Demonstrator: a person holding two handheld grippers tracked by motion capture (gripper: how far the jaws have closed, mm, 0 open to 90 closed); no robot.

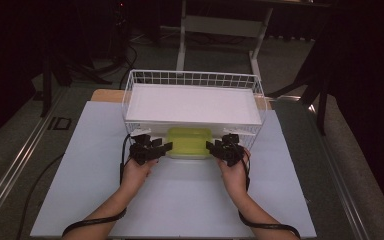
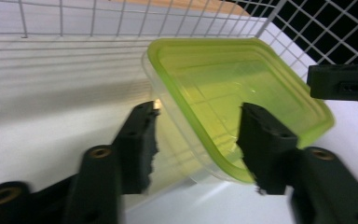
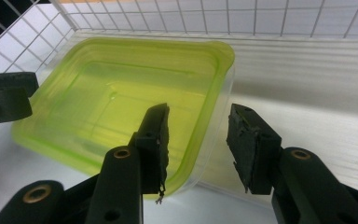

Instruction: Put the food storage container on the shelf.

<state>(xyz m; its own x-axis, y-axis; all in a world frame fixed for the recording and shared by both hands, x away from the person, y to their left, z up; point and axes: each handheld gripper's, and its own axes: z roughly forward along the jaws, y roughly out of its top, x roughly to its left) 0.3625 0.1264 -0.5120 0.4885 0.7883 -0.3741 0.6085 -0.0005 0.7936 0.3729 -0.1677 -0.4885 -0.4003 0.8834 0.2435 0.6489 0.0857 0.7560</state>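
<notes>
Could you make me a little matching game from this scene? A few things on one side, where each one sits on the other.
Things:
1. box
2. left gripper
3. right gripper
4. white board

Places:
A. astride the box's right rim
B. on top of the wire basket
C. at the basket's near side, between the grippers
D. astride the box's left rim

Pairs: 1-C, 2-D, 3-A, 4-B

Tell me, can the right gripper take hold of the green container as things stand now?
Probably yes. The right gripper is open, its jaws already straddling the rim of the green container, with nothing between them and the wire basket lying behind.
</notes>
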